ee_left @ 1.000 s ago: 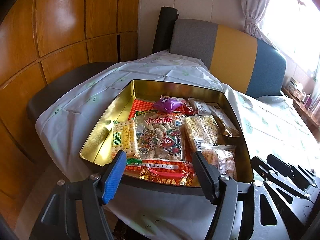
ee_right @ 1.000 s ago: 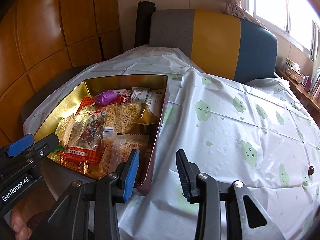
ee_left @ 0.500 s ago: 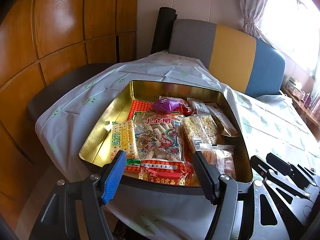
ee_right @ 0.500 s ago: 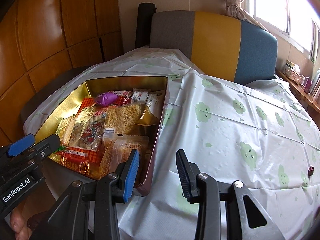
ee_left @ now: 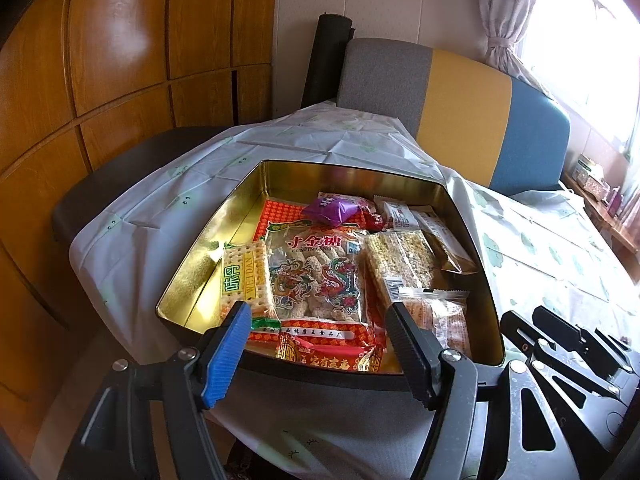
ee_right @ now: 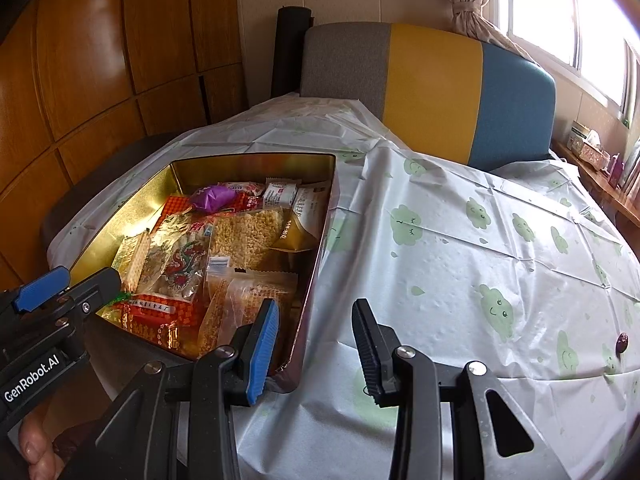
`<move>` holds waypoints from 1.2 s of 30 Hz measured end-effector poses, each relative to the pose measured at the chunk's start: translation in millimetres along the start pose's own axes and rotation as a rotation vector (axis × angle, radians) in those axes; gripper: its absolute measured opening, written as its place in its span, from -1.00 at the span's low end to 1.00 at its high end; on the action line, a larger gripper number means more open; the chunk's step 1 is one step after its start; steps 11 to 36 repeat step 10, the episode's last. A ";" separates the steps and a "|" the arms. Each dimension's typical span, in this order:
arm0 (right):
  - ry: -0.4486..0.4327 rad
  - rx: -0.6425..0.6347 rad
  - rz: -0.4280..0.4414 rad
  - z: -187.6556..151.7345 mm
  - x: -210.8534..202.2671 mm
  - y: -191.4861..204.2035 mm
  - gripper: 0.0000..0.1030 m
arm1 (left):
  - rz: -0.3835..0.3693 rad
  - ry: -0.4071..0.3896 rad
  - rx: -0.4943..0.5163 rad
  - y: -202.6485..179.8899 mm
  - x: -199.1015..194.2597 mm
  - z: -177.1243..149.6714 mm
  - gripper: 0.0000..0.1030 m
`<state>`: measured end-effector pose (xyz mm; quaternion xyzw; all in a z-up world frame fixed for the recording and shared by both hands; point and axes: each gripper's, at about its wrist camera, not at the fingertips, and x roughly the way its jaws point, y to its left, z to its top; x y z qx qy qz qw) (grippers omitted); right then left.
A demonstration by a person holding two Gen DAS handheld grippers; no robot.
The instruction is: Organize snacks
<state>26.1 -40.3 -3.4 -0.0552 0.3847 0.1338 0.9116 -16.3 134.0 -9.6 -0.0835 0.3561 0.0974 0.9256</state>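
Note:
A gold tin box (ee_left: 224, 220) (ee_right: 144, 200) sits at the table's near left corner, full of snack packets. Inside lie a dragon-printed candy bag (ee_left: 316, 276) (ee_right: 176, 264), a cracker pack (ee_left: 244, 280), a puffed-rice bar (ee_left: 404, 260) (ee_right: 244, 232), a purple packet (ee_left: 330, 208) (ee_right: 212, 196) and clear cookie packs (ee_left: 440, 312) (ee_right: 248, 296). My left gripper (ee_left: 316, 344) is open and empty, just short of the tin's near rim. My right gripper (ee_right: 316, 344) is open and empty over the tablecloth, right of the tin's near right corner.
A white tablecloth with green cloud faces (ee_right: 460, 248) covers the table. A small dark red item (ee_right: 622, 342) lies at its right edge. A grey, yellow and blue sofa back (ee_right: 432, 80) stands behind. Wooden wall panels (ee_left: 100, 80) are to the left.

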 end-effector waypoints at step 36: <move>0.011 0.004 -0.001 -5.3 3.3 -3.9 -0.25 | 0.009 -0.013 0.009 0.6 1.3 -1.1 0.36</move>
